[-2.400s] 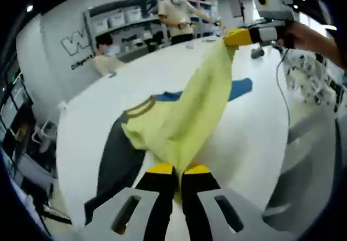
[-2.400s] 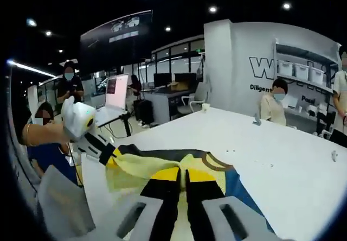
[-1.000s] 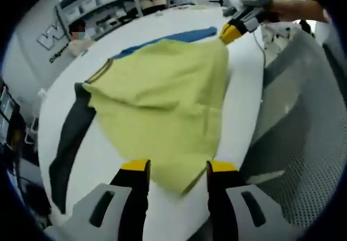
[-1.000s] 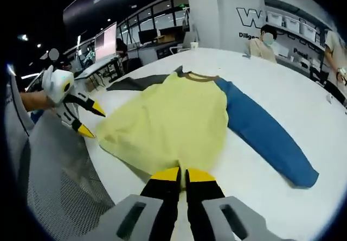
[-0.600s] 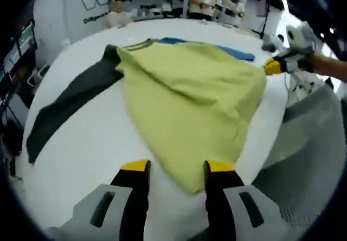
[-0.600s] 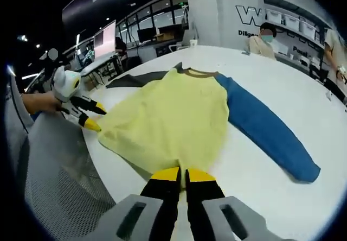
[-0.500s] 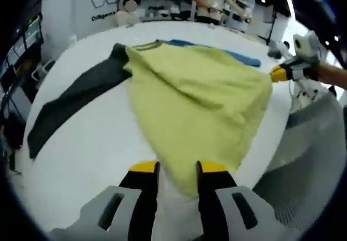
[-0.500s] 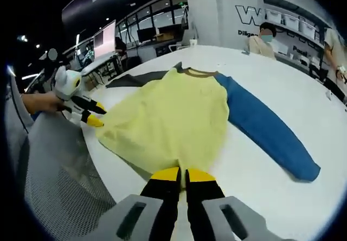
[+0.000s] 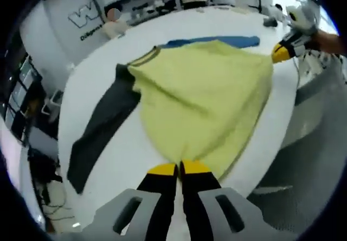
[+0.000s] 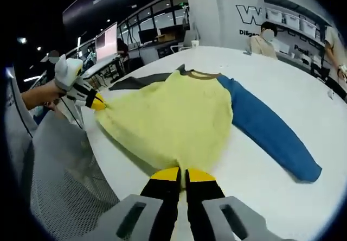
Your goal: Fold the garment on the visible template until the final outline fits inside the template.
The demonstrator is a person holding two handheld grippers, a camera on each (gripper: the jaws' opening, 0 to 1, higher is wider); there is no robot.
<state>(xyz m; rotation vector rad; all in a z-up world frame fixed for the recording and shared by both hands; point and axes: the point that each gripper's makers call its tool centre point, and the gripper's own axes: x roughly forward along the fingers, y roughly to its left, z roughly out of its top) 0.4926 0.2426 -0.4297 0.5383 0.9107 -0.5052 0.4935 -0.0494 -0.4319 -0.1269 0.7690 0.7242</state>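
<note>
A long-sleeved garment lies flat on the white table [image 9: 87, 83]. It has a yellow body [image 9: 200, 97], a dark grey sleeve [image 9: 103, 124], a blue sleeve [image 9: 217, 41] and a brown collar [image 9: 142, 56]. My left gripper [image 9: 180, 168] is shut on the near hem corner. My right gripper [image 9: 282, 50] pinches the other hem corner at the upper right. In the right gripper view the yellow body [image 10: 168, 119] spreads ahead, with the blue sleeve [image 10: 271, 138] to the right. My right gripper [image 10: 181, 172] is shut on the hem. My left gripper [image 10: 96, 103] holds the far hem corner.
A grey mesh chair [image 10: 59, 170] stands close against the table edge and is seen again as a chair [image 9: 320, 138]. People sit and stand at the table's far side [image 10: 264, 43] in front of shelves with bins. Desks with a monitor [image 10: 107, 43] stand beyond.
The garment, first held up stretched between both grippers, now lies flat. My left gripper let go, stood open over the hem, then shut on it. The right gripper stayed shut.
</note>
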